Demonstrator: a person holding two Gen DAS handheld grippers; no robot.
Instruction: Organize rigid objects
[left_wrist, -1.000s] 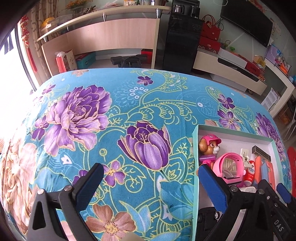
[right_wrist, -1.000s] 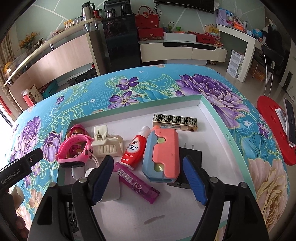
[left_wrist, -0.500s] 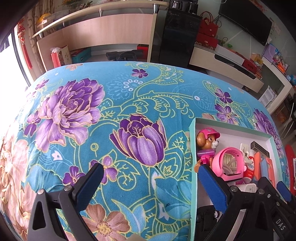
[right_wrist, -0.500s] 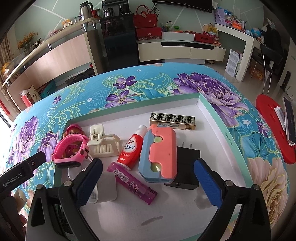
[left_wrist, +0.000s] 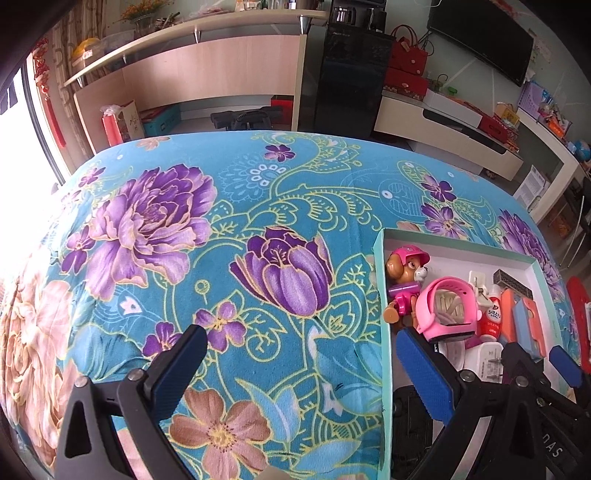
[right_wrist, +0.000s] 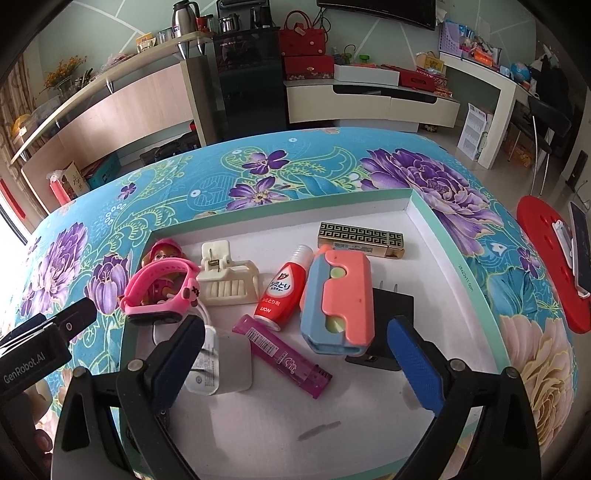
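My right gripper (right_wrist: 295, 350) hung wide open and empty over the shallow white tray (right_wrist: 461, 266). The flat purple plastic lighter (right_wrist: 282, 356) lay just ahead between its jaws, long axis slanting left-far to right-near. My left gripper (left_wrist: 299, 363), also spread empty, sat farther off over the floral-clothed counter (left_wrist: 221, 221).

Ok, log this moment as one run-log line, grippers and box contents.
left gripper: open, over tablecloth | right gripper: open, empty, over box | nearest below: purple lighter, white charger

On the floral-clothed table (right_wrist: 332, 173), a shallow white tray (right_wrist: 448, 240) holds a red plastic bottle (right_wrist: 284, 291); a gold patterned box (right_wrist: 360, 238) lies at its two o'clock, a purple lighter (right_wrist: 282, 354) at six.
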